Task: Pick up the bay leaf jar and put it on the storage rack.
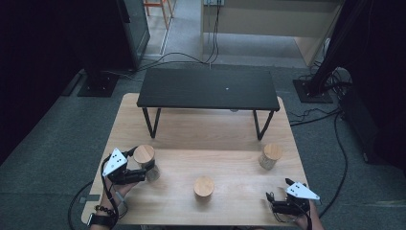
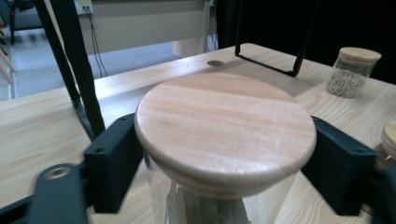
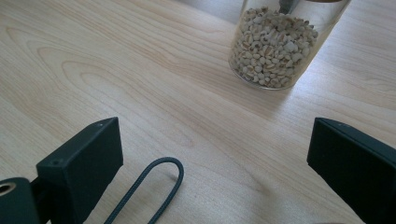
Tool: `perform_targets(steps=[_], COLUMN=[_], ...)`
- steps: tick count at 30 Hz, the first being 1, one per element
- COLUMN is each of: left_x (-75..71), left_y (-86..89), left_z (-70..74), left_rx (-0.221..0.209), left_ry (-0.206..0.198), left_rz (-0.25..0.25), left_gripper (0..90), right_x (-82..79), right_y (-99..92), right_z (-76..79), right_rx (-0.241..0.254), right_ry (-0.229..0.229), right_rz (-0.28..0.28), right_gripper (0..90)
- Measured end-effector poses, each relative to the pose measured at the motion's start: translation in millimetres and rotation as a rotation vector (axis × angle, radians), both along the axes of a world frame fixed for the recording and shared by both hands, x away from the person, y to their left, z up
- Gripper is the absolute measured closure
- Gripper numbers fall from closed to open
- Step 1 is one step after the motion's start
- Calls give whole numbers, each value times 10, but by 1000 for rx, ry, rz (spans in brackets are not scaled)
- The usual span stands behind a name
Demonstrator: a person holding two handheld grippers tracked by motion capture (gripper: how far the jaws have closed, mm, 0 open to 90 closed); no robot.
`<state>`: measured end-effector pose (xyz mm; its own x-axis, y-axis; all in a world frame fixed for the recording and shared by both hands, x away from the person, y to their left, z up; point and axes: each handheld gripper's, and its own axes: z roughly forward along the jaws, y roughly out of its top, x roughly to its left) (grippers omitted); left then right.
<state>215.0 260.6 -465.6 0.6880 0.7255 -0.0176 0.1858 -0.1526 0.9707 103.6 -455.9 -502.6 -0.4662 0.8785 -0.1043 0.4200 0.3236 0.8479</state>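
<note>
Below lid (image 2: 225, 126), jar (image 2: 205, 205) contents cut off, indistinct.

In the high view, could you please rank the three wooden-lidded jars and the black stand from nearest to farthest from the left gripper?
1. Left jar, between the left gripper jaws.
2. Middle jar, front centre.
3. Black stand, behind.
4. Right jar, far right.

Black shelf (image 1: 208, 89), middle jar (image 1: 204, 187), grain jar (image 1: 270, 155) on table (image 1: 191, 129)

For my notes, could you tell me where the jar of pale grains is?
In the high view, the jar of pale grains stands at the table's right edge, beyond the right claw.
</note>
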Motion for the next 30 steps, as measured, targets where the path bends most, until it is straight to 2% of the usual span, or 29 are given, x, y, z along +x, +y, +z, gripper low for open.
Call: perform_targets(steps=[8, 16, 26, 30], left_x=[13, -12, -17, -12], left_y=[-16, -29, -18, -28], left_z=[-9, 12, 191, 291], left_rx=[-9, -27, -50, -61], left_ry=[-1, 15, 17, 26], left_rz=[0, 41, 56, 79], left_gripper=[238, 242, 243, 243], right_x=[0, 3, 3, 2], right_y=[3, -4, -7, -8], right_z=[1, 2, 2, 4], right_rx=[-3, 2, 5, 9], right_ry=[0, 2, 3, 4], right_rz=[1, 1, -1, -5], right_gripper=[34, 34, 34, 34])
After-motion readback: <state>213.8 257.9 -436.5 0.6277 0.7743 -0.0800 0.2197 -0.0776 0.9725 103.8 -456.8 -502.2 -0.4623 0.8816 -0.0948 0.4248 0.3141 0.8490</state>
